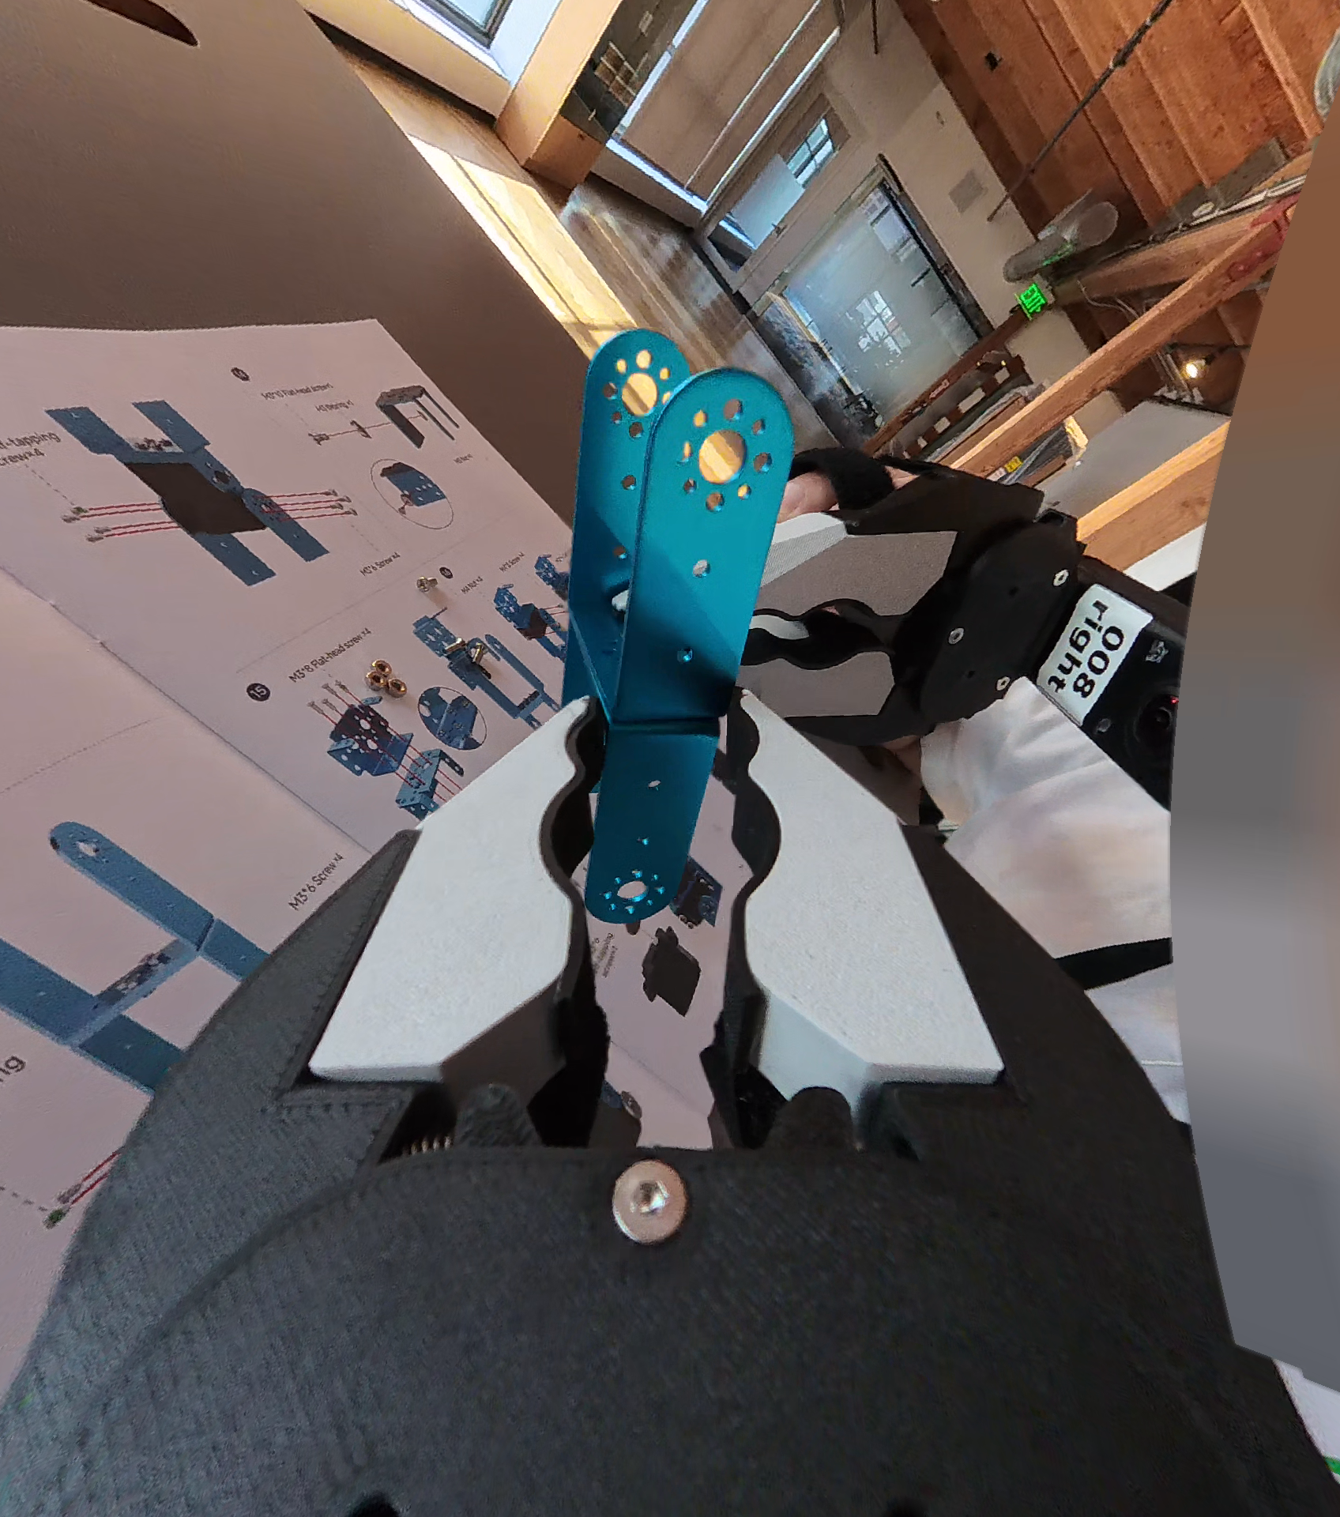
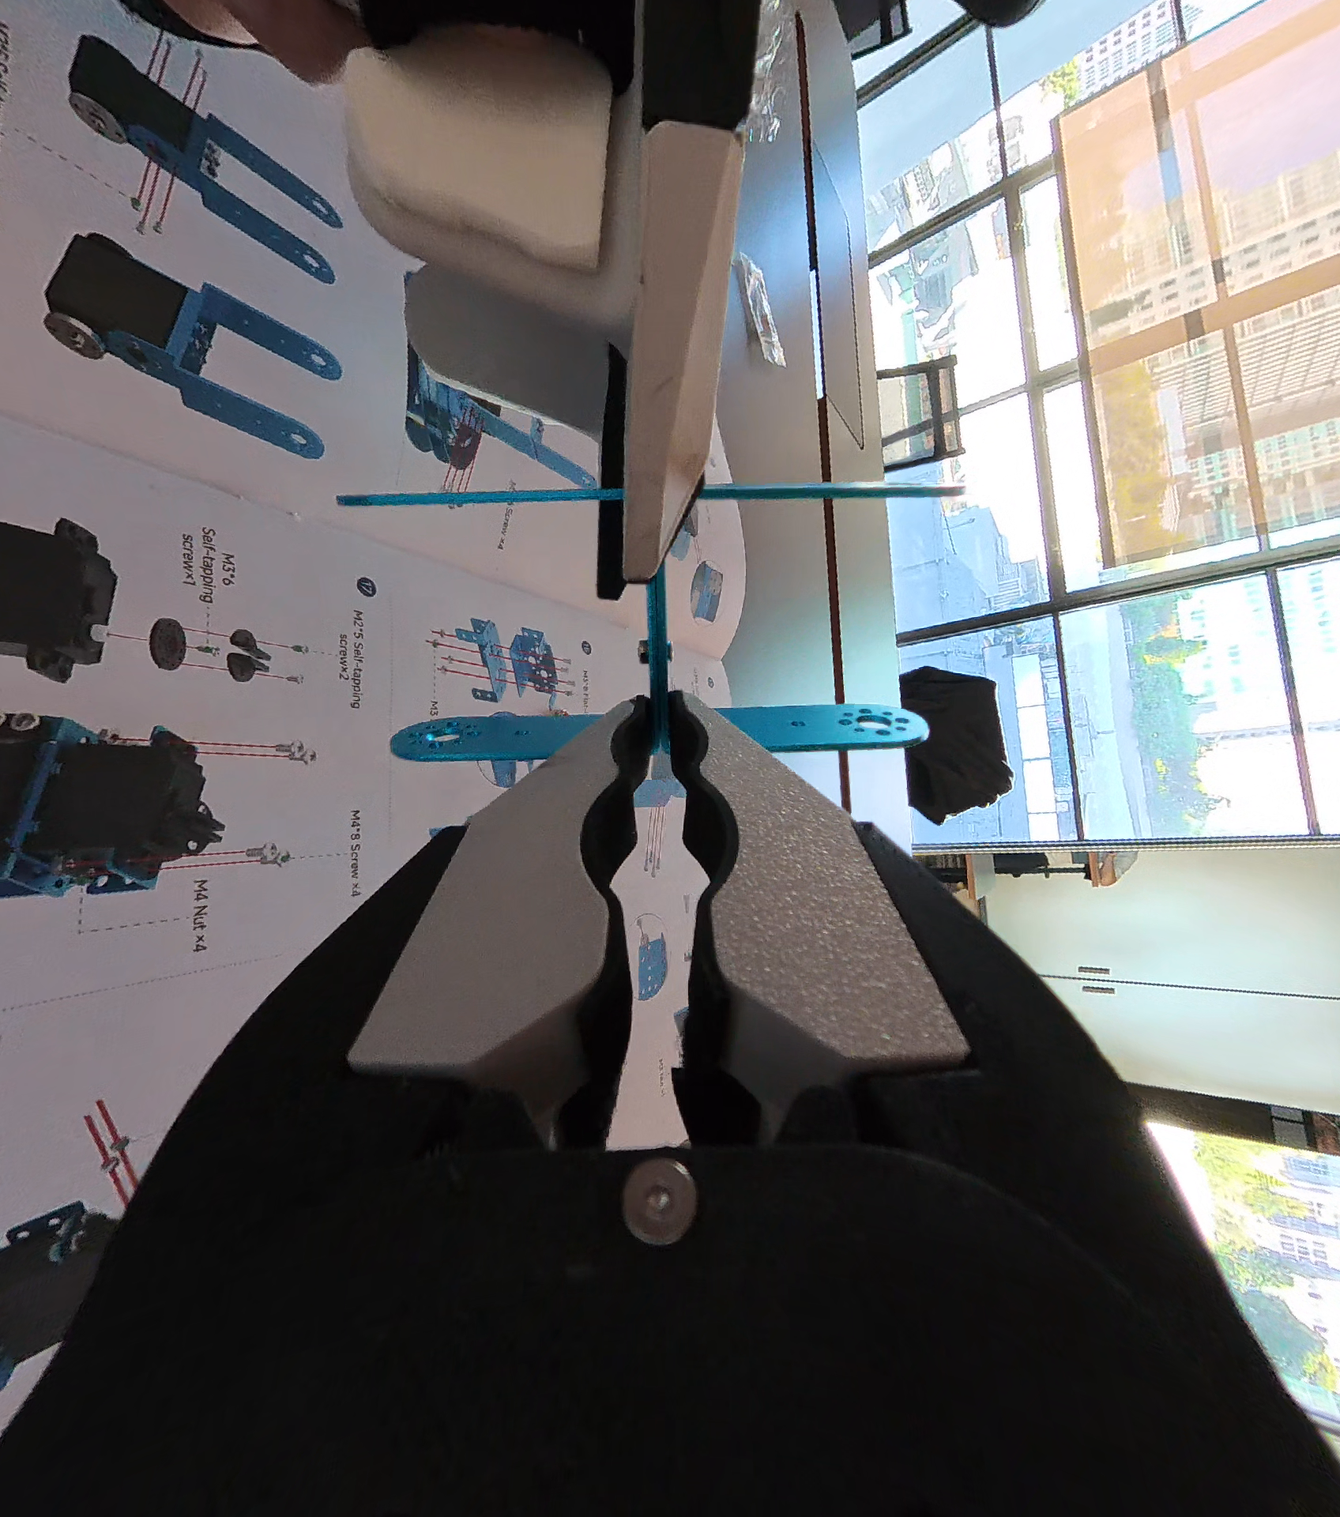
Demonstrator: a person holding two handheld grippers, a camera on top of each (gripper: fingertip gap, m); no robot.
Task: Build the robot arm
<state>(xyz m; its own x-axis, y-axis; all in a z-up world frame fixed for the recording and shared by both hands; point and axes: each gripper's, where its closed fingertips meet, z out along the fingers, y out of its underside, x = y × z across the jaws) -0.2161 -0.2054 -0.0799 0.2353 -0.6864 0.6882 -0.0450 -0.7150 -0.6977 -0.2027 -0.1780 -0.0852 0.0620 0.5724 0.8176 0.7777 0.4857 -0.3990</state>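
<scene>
Left claw (image 1: pixel 654 722): pinching the blue perforated metal bracket (image 1: pixel 679 575) at its bend, arms standing upward. Right claw (image 2: pixel 654 714): pinching the same bracket edge-on, likely steadying it. Beyond: loose nuts (image 1: pixel 386 678) lying on the open assembly manual (image 1: pixel 158 533) covering the table.

Left tongs (image 2: pixel 654 533) hide the blue bracket's (image 2: pixel 654 648) middle; instruction sheet (image 1: pixel 158 575) runs off-frame
</scene>
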